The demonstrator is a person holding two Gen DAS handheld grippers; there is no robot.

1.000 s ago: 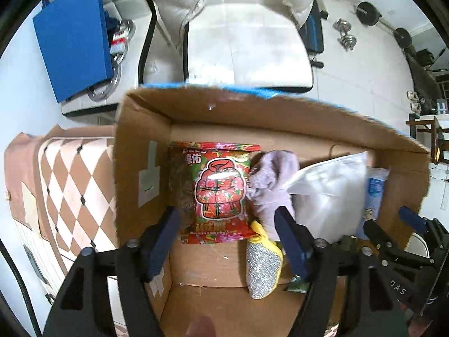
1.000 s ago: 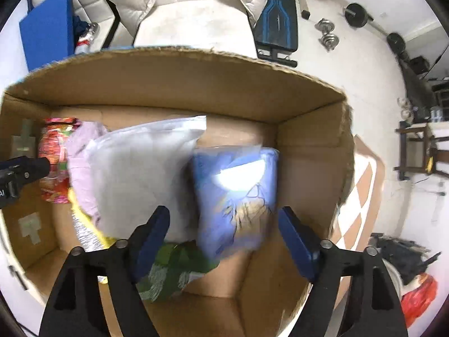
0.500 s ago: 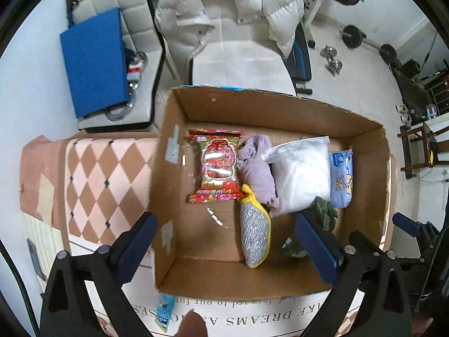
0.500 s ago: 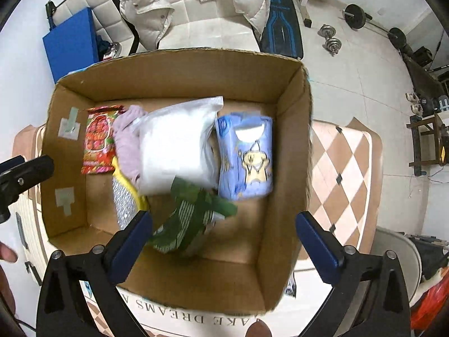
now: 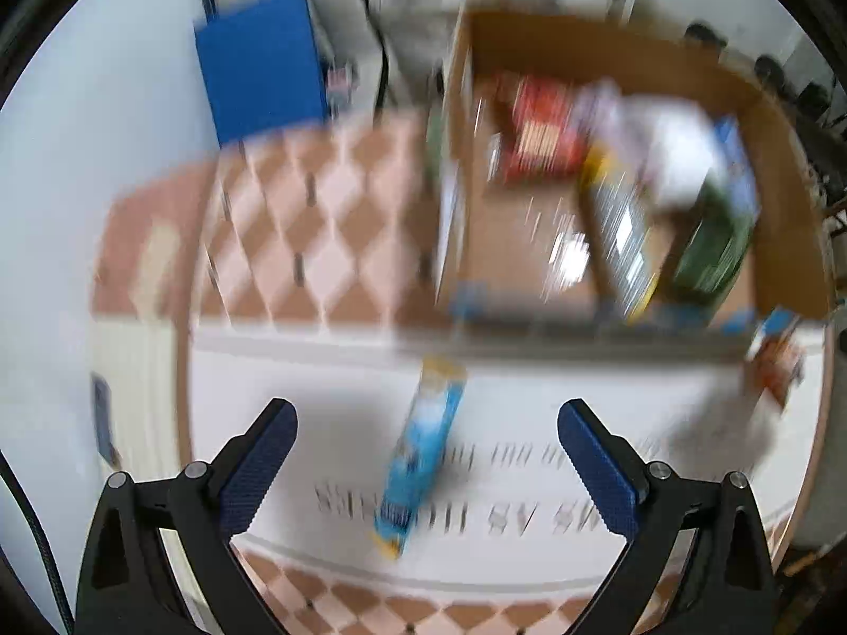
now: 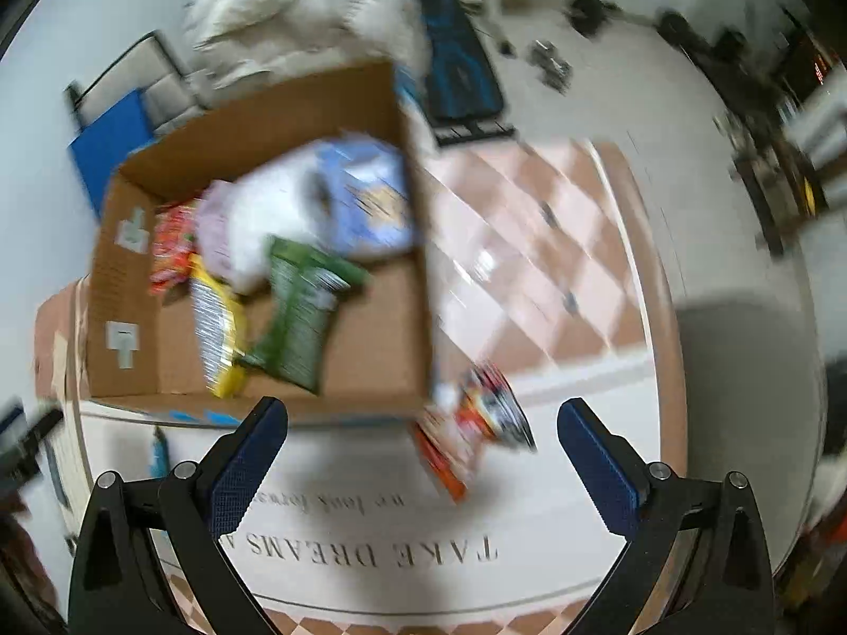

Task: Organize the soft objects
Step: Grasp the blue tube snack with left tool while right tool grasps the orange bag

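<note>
A cardboard box (image 5: 783, 243) (image 6: 127, 286) stands on a checkered mat and holds a red snack bag (image 5: 540, 132), a lilac cloth (image 6: 212, 227), a white bag (image 6: 264, 211), a blue pack (image 6: 365, 196), a green packet (image 6: 302, 312) and a yellow-silver sponge (image 6: 212, 328). A light-blue packet (image 5: 418, 455) lies on the white mat in front of the box, between my open left gripper (image 5: 426, 455) fingers. A red-orange snack bag (image 6: 471, 434) lies by the box's near right corner, ahead of my open right gripper (image 6: 421, 455). Both views are blurred.
A blue board (image 5: 259, 79) leans on a chair behind the mat. A white jacket (image 6: 286, 10) hangs on a chair behind the box. Gym weights (image 6: 550, 58) and a bench (image 6: 460, 84) lie on the floor at right. The white mat (image 6: 370, 545) carries printed text.
Both grippers have pulled back out of the box and opened wide. The views now take in the mat in front of the box with two packets on it.
</note>
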